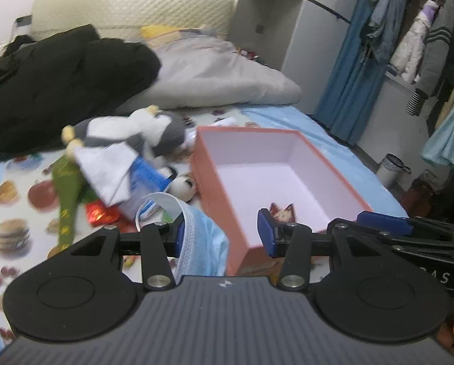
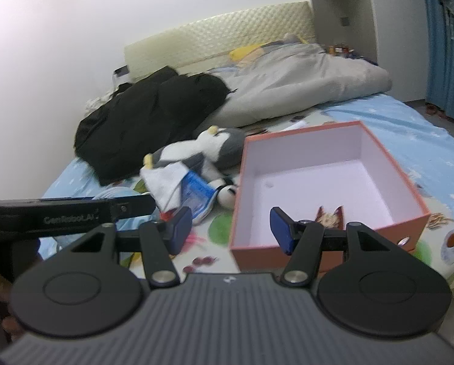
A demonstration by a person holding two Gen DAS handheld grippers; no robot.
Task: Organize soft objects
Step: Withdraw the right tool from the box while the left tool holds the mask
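Note:
An open salmon-pink box [image 1: 214, 167] with a pale inside stands on the bed; it also shows in the right wrist view [image 2: 409, 188]. A small patterned item [image 1: 283, 213] lies in it. My left gripper [image 1: 222, 232] is open at the box's near left corner, and a blue face mask [image 1: 201, 243] hangs off its left finger [image 1: 180, 234]. My right gripper [image 2: 231, 228] is open and empty at the box's near edge. A grey-and-white plush penguin [image 1: 142, 127] lies in a pile with a white cloth [image 1: 105, 167], a blue pack [image 1: 145, 176] and a green cloth [image 1: 67, 188], left of the box.
A black coat [image 1: 60, 82] and a grey duvet [image 1: 214, 73] lie further back on the bed. The sheet [image 1: 14, 213] has a food print. Hanging clothes [image 1: 415, 48] and a small bin [image 1: 391, 167] stand to the right, off the bed.

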